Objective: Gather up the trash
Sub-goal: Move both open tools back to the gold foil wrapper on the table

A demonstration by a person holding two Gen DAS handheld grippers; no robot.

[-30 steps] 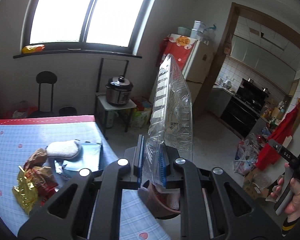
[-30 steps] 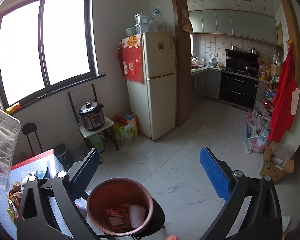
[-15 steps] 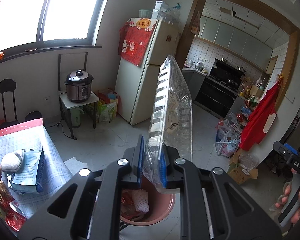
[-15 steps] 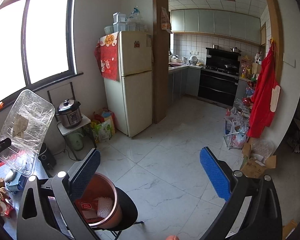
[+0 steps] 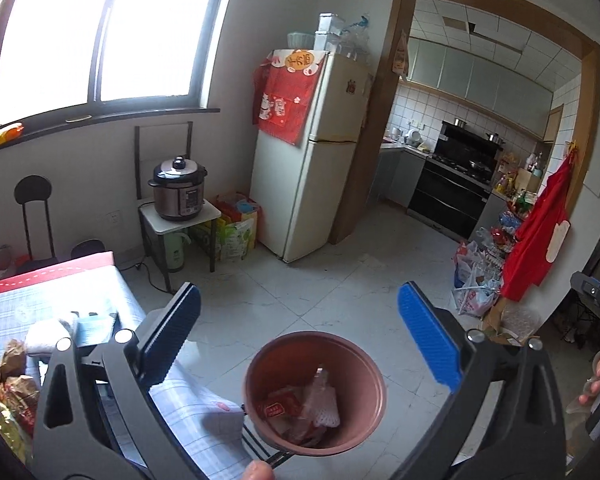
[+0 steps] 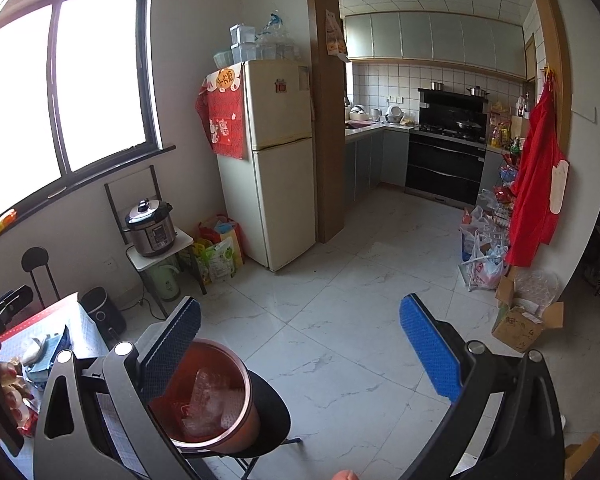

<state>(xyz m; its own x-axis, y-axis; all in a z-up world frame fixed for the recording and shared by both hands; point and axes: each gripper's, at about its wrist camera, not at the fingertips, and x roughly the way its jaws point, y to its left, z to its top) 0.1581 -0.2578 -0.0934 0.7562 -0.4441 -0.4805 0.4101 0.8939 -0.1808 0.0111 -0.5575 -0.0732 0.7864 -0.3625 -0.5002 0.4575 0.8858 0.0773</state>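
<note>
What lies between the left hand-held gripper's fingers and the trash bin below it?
Nothing. In the left wrist view the left hand-held gripper, its jaws opening, has only air above the trash bin.

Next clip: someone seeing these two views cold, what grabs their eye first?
Probably the reddish-brown trash bin low in the foreground beside the table, with wrappers and clear plastic inside, framed by the left gripper whose blue fingers are opening with nothing between them. Next, the cream fridge with a red cloth draped on it, by the kitchen doorway.
</note>
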